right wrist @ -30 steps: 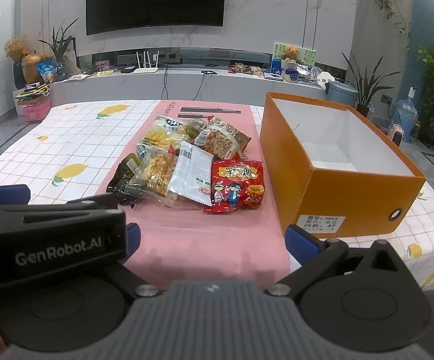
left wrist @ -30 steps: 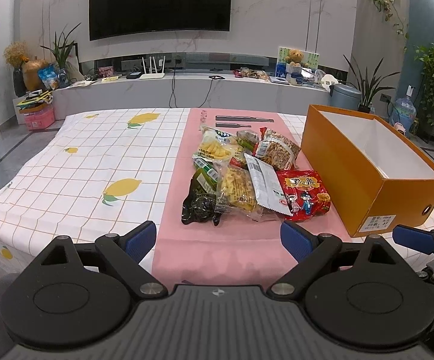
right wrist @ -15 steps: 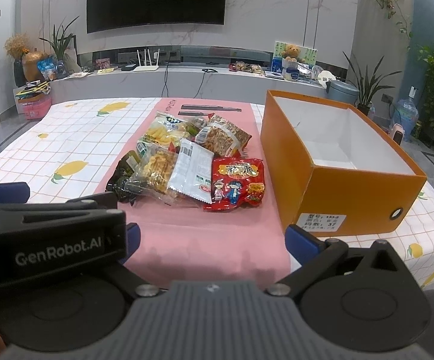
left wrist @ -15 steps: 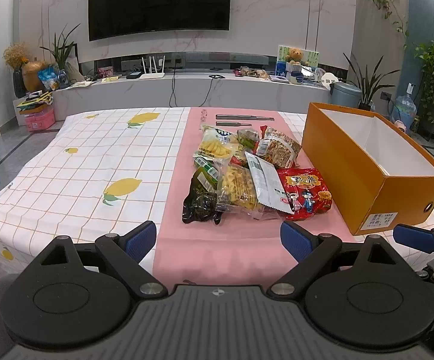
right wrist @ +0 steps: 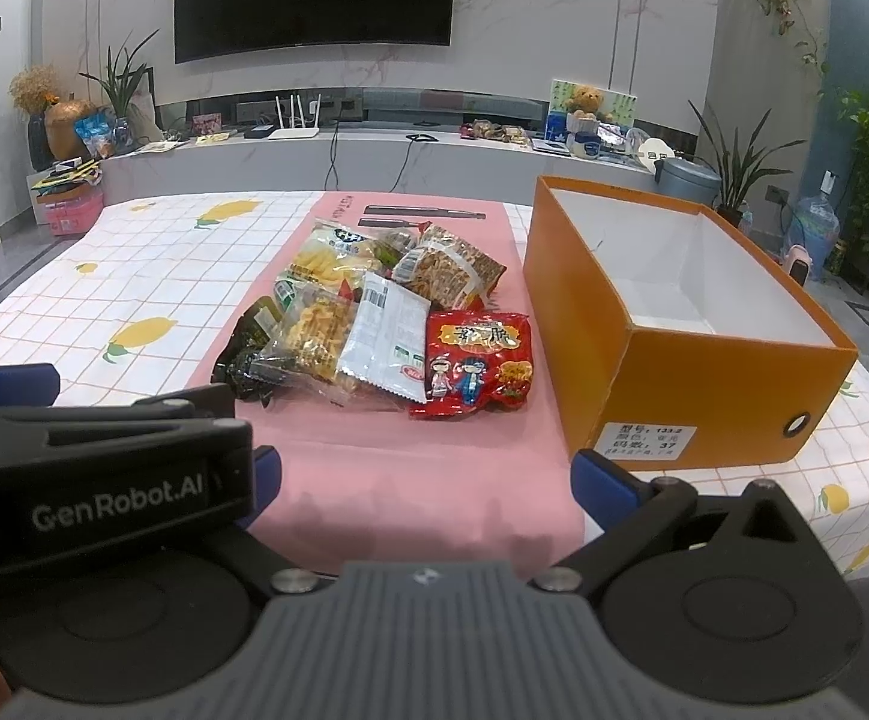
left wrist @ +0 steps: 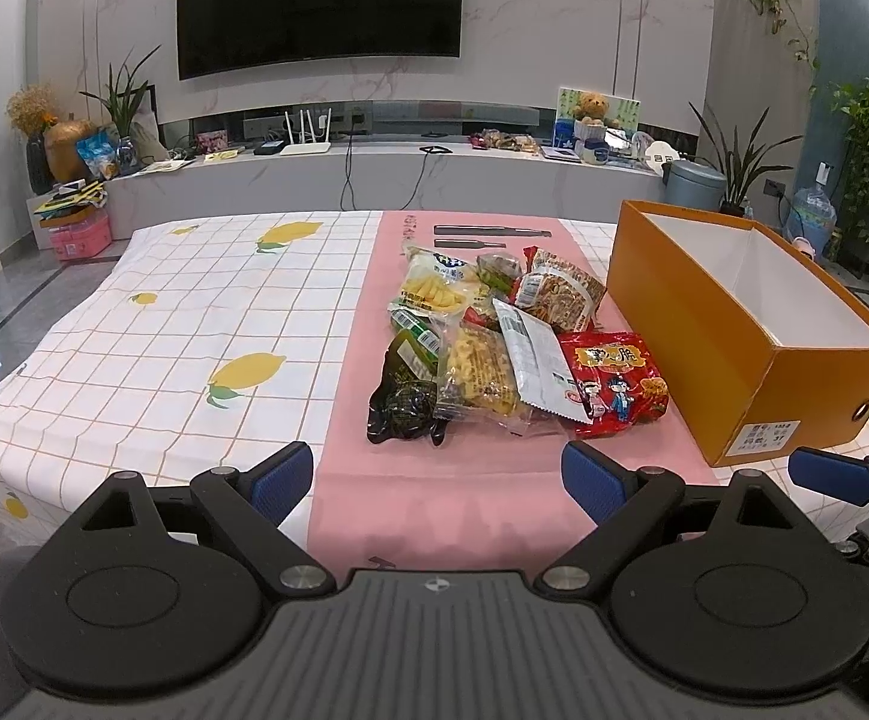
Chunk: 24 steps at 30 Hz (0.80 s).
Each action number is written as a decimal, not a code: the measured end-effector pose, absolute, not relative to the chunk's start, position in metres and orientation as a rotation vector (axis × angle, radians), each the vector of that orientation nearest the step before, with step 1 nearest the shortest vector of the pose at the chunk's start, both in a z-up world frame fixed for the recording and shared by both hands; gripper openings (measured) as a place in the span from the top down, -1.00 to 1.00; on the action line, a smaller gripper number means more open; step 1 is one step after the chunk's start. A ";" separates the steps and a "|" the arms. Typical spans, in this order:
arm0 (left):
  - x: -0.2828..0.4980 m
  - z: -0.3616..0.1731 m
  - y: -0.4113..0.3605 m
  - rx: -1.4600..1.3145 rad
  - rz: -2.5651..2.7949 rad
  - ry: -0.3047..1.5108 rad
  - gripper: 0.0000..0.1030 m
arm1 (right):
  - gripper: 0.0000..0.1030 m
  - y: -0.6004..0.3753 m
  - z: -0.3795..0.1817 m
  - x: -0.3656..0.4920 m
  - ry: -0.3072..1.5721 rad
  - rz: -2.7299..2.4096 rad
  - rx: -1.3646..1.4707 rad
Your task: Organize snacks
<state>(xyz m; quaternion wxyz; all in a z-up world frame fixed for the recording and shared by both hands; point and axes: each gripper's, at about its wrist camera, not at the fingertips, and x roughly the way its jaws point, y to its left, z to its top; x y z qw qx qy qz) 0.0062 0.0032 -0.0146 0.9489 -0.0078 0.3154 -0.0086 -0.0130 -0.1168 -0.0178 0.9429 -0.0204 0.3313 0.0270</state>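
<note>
We held the left gripper (left wrist: 437, 480) low over the near end of the pink runner (left wrist: 440, 498), its blue pads (left wrist: 281, 474) spread wide with nothing between them and nothing touched. The right gripper (right wrist: 422, 477) sat just beside it on the right, likewise spread wide and empty; in its own view the left tool's black body covered most of its left pad, but the gap to the right pad (right wrist: 599, 480) was plain.

Ahead of both lay the snack pile (left wrist: 512, 354), all of it on the runner and none of it lifted. Nearest us were a dark green packet (left wrist: 401, 402), a clear bag of yellow twists (left wrist: 479, 378), a silver-white sachet (left wrist: 533, 360) lying across that bag, and a red packet with cartoon figures (left wrist: 614, 381). Behind them sat a bag of yellow sticks (left wrist: 434, 288) and a bag of brown snacks (left wrist: 560, 291), with smaller packets wedged between that we could not make out.

To the right of the pile stood the orange box (right wrist: 584, 300), open at the top, its white inside bare as far as we could see. The red packet lay nearest to it, close to the wall though apart from it.

We judged the work not yet begun: no packet was in the box, and every one of them was left to be picked up and put away, likely starting from the near edge of the heap
</note>
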 end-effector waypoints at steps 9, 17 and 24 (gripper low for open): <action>0.007 -0.016 0.005 -0.019 -0.023 0.654 -1.00 | -0.94 -0.116 -0.019 -0.012 0.679 0.063 -0.039; 0.007 -0.015 0.000 -0.003 -0.033 0.657 -1.00 | -0.94 -0.116 -0.024 -0.011 0.686 0.076 -0.032; 0.009 -0.017 -0.002 0.027 -0.010 0.650 -1.00 | -0.94 -0.121 -0.029 -0.009 0.652 0.085 -0.059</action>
